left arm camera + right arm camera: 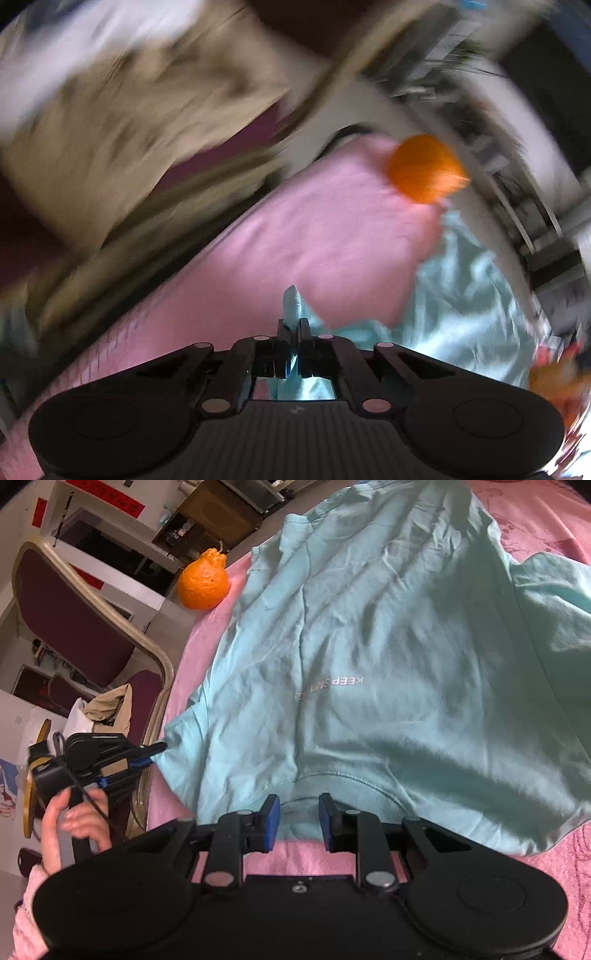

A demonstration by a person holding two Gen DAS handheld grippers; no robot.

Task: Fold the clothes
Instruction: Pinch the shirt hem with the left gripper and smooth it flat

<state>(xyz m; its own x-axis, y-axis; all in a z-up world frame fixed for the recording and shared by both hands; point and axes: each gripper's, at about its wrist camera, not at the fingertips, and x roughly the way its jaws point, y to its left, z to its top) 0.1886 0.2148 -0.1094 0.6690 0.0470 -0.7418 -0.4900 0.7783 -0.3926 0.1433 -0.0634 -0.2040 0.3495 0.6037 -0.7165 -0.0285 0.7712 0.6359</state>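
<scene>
A light teal T-shirt [388, 672] with small white lettering lies spread on a pink cloth [306, 856]. My right gripper [298, 821] is open, its blue pads either side of the shirt's collar edge. My left gripper [294, 326] is shut on a fold of the teal T-shirt [461, 295]; in the right wrist view it [157, 751] pinches the shirt's sleeve corner at the left edge of the cloth. The left wrist view is heavily blurred.
An orange fruit [203, 583] [424, 168] sits on the pink cloth beside the shirt's far left side. A maroon chair with a gold frame [74, 627] stands left of the cloth, with beige fabric [110, 705] on its seat. Furniture stands beyond.
</scene>
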